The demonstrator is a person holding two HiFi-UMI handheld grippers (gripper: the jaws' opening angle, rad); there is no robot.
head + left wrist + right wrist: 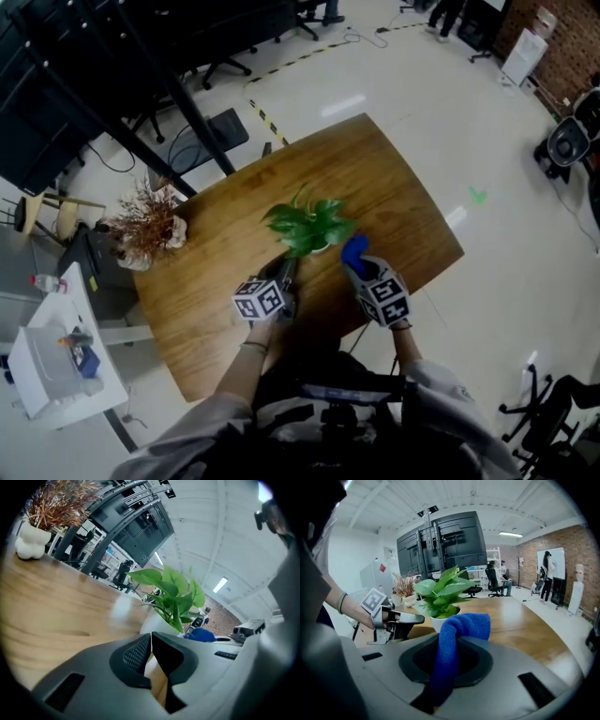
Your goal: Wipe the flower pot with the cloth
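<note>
Risk of tipping as wiping starts.
The right gripper [452, 644] pinches a folded blue terry cloth [464, 623], with the small white flower pot [439, 622] just ahead of its jaws. The left gripper [151, 641], jaws together on nothing, sits near the pot. Unbraced, the pot could slide or topple under a sideways push.
</note>
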